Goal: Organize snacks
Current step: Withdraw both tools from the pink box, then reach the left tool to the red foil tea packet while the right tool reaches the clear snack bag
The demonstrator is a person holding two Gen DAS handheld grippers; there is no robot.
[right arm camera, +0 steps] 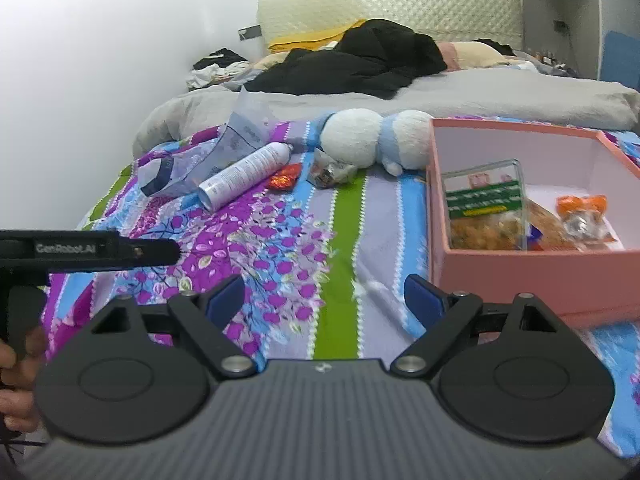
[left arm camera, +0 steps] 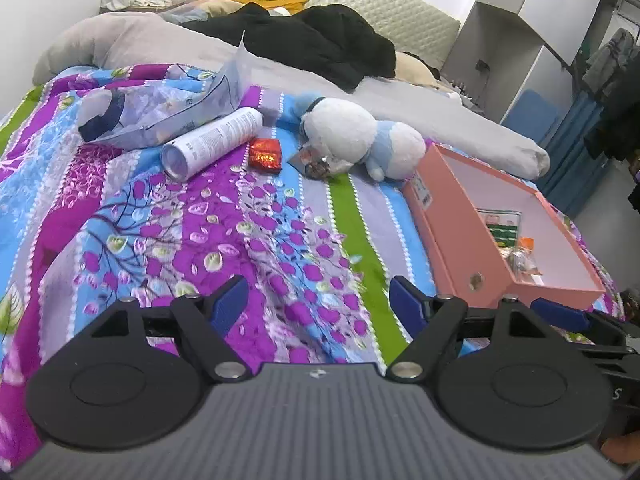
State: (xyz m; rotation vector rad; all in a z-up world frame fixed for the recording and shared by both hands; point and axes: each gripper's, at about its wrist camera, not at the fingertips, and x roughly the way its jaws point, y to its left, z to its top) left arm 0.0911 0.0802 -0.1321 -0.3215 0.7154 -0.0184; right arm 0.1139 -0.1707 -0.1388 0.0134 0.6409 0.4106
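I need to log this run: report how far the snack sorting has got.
Done: the pink box already holds a clear tub of snacks and an orange packet. In hand: nothing; the left gripper and right gripper are both open and empty. Left: the red foil snack and the silver packet by the plush toy on the bedspread.

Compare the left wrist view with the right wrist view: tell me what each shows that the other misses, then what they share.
Only the left wrist view shows the grey wardrobe and hanging clothes at the right, and the left gripper itself, open over the quilt.

Only the right wrist view shows the pink box's contents clearly: a clear snack tub and an orange packet. It also shows the right gripper, open and empty.

Both show the white spray can, red foil snack, silver snack packet, plush toy and floral quilt.
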